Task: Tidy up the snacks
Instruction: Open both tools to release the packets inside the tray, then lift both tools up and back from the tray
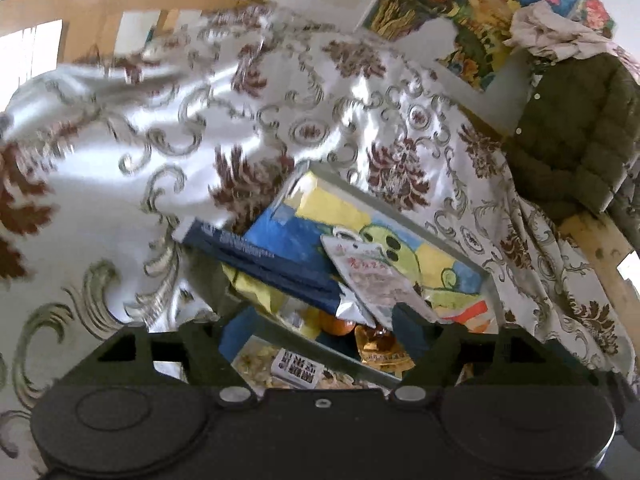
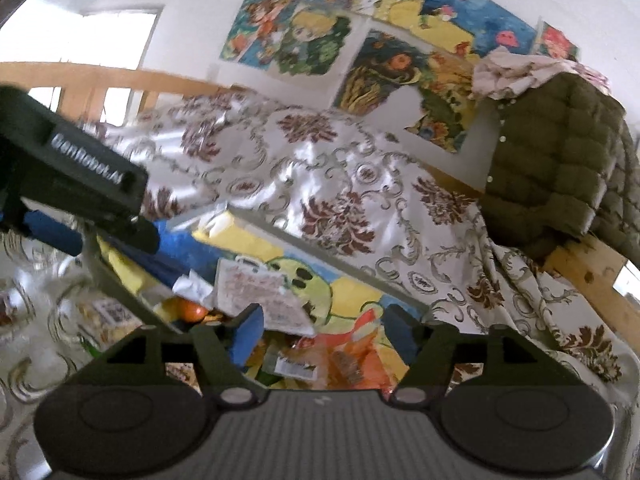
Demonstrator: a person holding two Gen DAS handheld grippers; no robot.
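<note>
Between your released right tongs (image 2: 320, 330) lies the orange snack bag (image 2: 352, 356) in the box (image 2: 280, 236); left tongs (image 1: 308, 320) gape too. Beyond, the navy packet (image 1: 264, 264) leans loosely and could slide out.

Ahead of the left tongs (image 1: 316, 320), a box (image 1: 400, 204) sits on the table (image 1: 280, 120) with snack packets (image 1: 372, 276) piled in it. A jacket (image 1: 572, 136) hangs on a chair far right; pictures (image 2: 400, 60) line the wall behind.
</note>
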